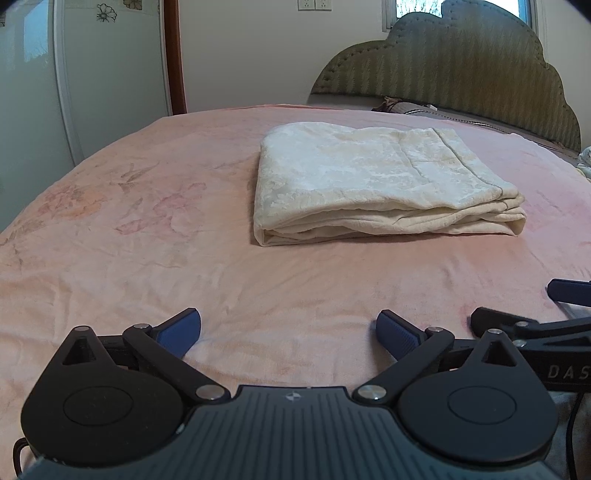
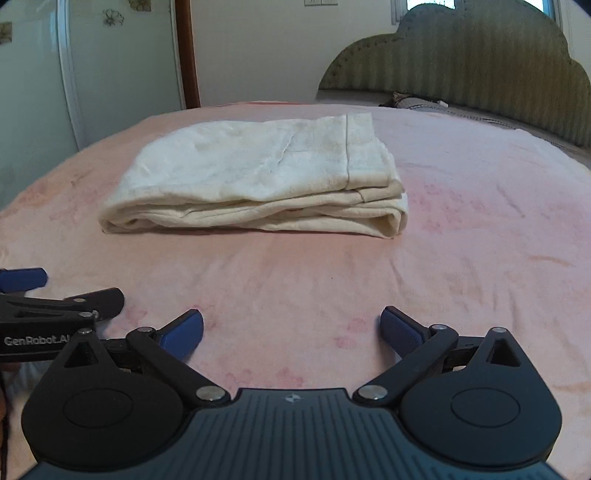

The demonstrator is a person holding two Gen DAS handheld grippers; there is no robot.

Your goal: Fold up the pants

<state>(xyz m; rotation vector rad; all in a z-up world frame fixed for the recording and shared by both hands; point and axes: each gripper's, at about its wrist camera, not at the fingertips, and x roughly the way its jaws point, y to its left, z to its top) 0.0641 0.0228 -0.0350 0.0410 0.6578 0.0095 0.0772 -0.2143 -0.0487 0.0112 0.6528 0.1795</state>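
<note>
From where I sit, the cream, textured-cotton pants (image 1: 384,184) already lie as a compact rectangular stack of several layers in the middle of the pink floral bedspread (image 1: 147,258), so I judge the folding done or all but done. The layered edges face me and look fairly even; at most a little squaring of the loose corner on the stack's right side is left, where the layers bulge slightly in the right wrist view (image 2: 258,181).

My left gripper (image 1: 288,332) sits low on the near side of the pants, well apart from them, its blue-padded fingers spread wide with nothing between them. My right gripper (image 2: 291,328) is likewise on the near side of the pants, clear of them, fingers spread and empty. The two tools sit just beside each other; each one's black linkage pokes into the other's view.

The bedspread around the pants is soft and faintly wrinkled, with faded flower prints. Beyond the pants rises a scalloped olive-green upholstered headboard (image 1: 461,66), with a dark striped pillow (image 1: 417,108) at its foot. To the left of the pants, past the bed's edge, stand pale wardrobe doors with flower decals (image 1: 107,11) and a brown wooden door frame (image 1: 173,55); a window shows above the headboard.
</note>
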